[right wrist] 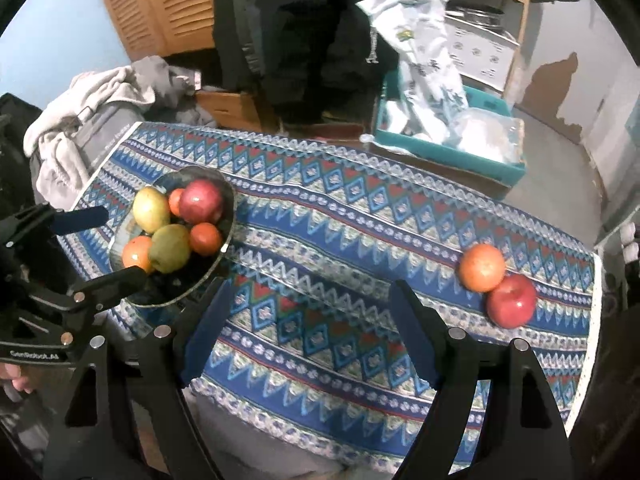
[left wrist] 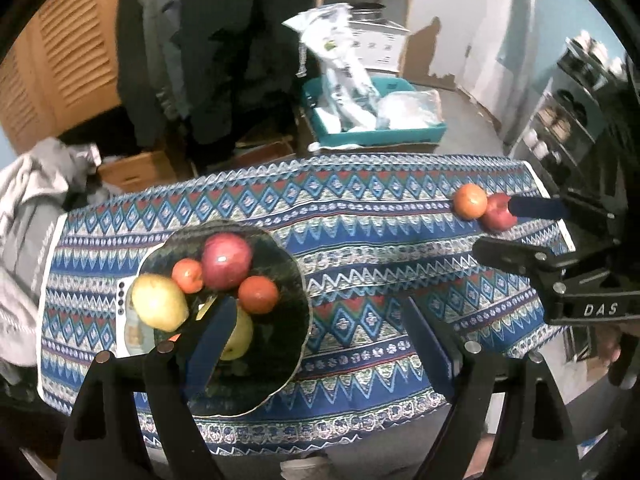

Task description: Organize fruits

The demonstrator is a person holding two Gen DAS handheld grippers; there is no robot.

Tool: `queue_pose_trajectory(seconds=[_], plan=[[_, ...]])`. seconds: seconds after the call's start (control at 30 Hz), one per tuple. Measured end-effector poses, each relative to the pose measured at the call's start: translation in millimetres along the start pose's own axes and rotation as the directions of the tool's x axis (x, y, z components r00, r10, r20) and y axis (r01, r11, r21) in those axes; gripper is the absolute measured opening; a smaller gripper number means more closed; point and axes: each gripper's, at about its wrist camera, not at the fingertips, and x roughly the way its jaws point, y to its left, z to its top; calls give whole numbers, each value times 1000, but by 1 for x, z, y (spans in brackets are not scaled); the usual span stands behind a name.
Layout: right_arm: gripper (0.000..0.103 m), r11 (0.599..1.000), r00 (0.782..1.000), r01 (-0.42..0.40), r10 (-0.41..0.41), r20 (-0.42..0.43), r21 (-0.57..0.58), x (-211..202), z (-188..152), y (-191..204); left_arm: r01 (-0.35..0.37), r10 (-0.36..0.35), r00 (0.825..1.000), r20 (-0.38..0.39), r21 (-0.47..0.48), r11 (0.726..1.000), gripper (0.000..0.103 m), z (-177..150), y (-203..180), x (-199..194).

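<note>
A dark glass plate (left wrist: 280, 344) (right wrist: 224, 200) on the patterned tablecloth holds several fruits: a red apple (left wrist: 226, 255) (right wrist: 201, 201), a yellow pear (left wrist: 159, 302) (right wrist: 150, 209), a green pear (right wrist: 170, 248) and oranges (left wrist: 258, 294) (right wrist: 205, 238). An orange (left wrist: 470, 201) (right wrist: 481, 267) and a red apple (left wrist: 497, 213) (right wrist: 512, 300) lie touching near the table's right end. My left gripper (left wrist: 320, 320) (right wrist: 108, 240) is open and empty, its left finger above the plate. My right gripper (right wrist: 308, 312) (left wrist: 516, 232) is open and empty, beside the loose red apple.
The blue patterned tablecloth (left wrist: 360, 208) (right wrist: 340, 240) covers the small table. Grey clothing (left wrist: 28, 216) (right wrist: 80, 128) is heaped at the table's left end. A teal bin (left wrist: 376, 136) (right wrist: 452, 152) with bags stands on the floor behind. Shelves (left wrist: 560, 120) stand at right.
</note>
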Motion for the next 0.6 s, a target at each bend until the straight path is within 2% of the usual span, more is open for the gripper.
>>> queue_pose_trajectory(seconds=[0.27,0.6], plan=[[81,998,1000,13,-14,17,66,-17,-13,-33,11,-11,1000,-1,101,995,86,3,-39,0],[81,991,998,55,-60,37,118,-36,-29,-70,25,-24,1000,-10,156,987,86,10,-71,4]])
